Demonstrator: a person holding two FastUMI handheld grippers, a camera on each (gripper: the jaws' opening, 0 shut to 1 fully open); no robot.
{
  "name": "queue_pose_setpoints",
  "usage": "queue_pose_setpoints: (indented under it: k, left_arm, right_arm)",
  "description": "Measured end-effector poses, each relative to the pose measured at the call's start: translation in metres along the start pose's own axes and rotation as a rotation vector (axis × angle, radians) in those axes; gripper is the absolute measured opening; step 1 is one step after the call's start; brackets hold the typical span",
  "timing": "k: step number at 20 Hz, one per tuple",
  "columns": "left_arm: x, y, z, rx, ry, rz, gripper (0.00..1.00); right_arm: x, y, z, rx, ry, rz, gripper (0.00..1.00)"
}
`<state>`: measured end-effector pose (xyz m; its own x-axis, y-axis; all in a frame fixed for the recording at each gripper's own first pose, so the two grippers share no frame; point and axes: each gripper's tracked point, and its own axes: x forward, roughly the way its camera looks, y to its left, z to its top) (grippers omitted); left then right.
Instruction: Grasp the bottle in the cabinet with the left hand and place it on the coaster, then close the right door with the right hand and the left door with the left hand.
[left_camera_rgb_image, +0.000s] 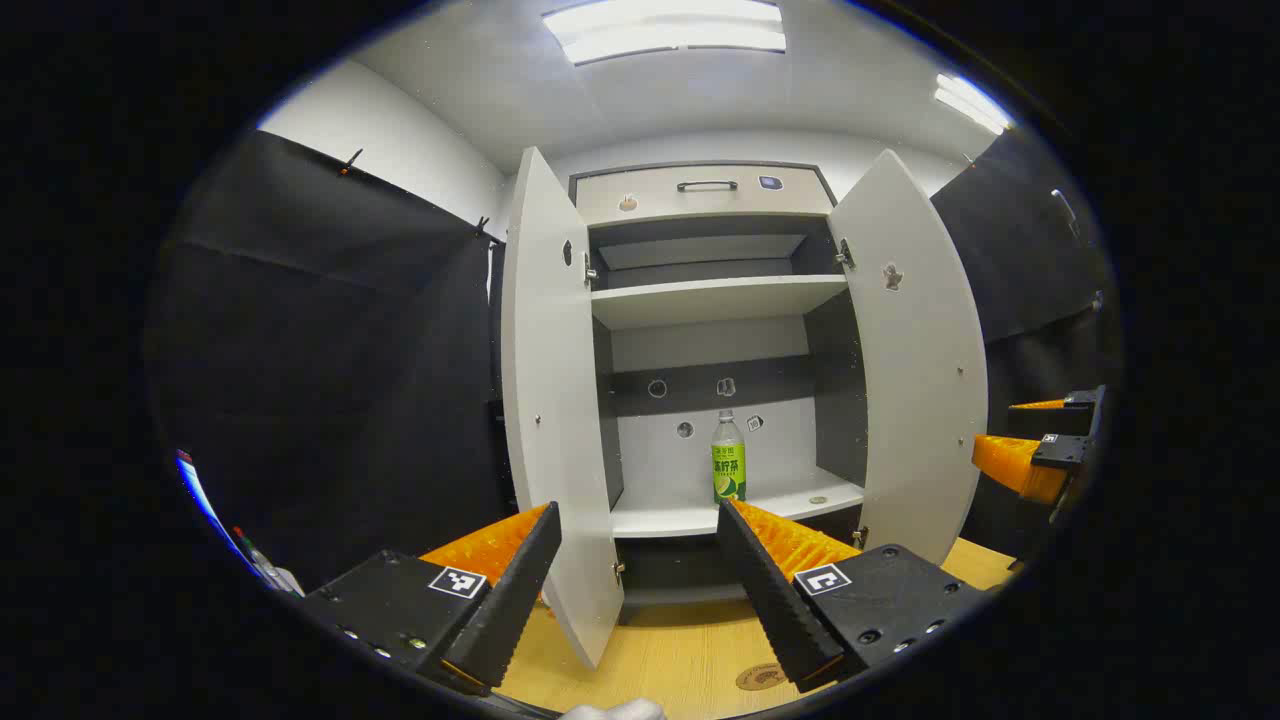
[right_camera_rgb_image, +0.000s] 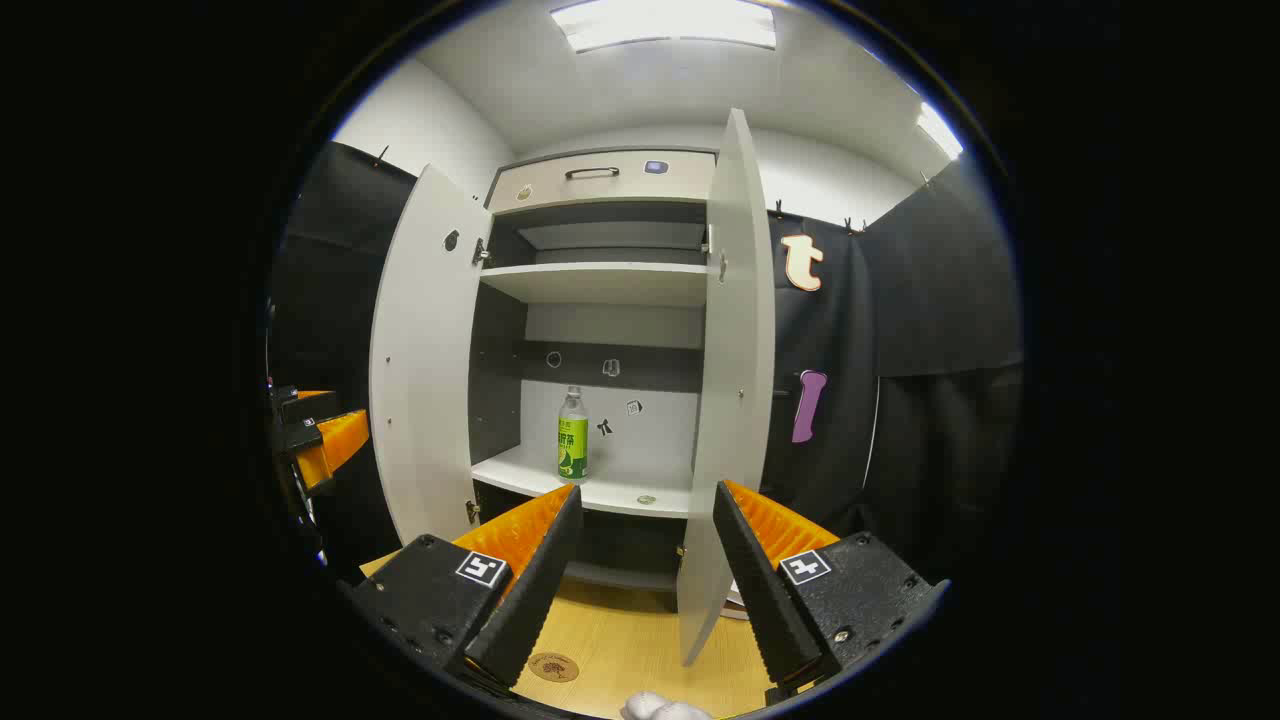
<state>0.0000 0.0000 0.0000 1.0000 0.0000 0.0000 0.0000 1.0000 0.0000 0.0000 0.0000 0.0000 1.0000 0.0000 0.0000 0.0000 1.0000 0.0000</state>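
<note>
On the cabinet's (left_camera_rgb_image: 700, 190) lower shelf we see the bottle (left_camera_rgb_image: 728, 458) standing upright, both doors swung wide. Our left gripper (left_camera_rgb_image: 638, 590) and right gripper (right_camera_rgb_image: 640, 590) hang spread apart, empty, above the table's coaster (right_camera_rgb_image: 553, 667).

A pale wooden tabletop (left_camera_rgb_image: 660, 650) runs under and ahead of the left claw (left_camera_rgb_image: 637, 572), whose two fingers stand wide apart. A small round brown coaster (left_camera_rgb_image: 760, 677) lies flat on it, just beside that claw's right-hand finger; in the right gripper view the coaster (right_camera_rgb_image: 553, 667) sits below the right claw's (right_camera_rgb_image: 640, 562) left finger. Farther ahead, the white cabinet's lower shelf (left_camera_rgb_image: 690, 515) carries an upright clear bottle with a green label (left_camera_rgb_image: 728, 458) and a small round disc (left_camera_rgb_image: 818, 499) lying apart from it.
</note>
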Motion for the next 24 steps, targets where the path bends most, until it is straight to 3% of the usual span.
queue_pose_setpoints:
  k: [14,18,24]
  left_arm:
    - [0.048,-0.015,-0.001,0.003,-0.013,-0.025,0.96]
    - [0.096,-0.033,0.006,-0.020,-0.041,-0.065,0.96]
    - [0.218,-0.088,0.019,-0.083,-0.083,-0.143,0.95]
  right_arm:
    - [0.023,0.002,0.002,-0.005,-0.002,0.022,0.82]
    - [0.028,0.003,0.002,0.005,0.013,0.014,0.82]
    - [0.033,-0.001,0.013,0.011,0.020,-0.032,0.82]
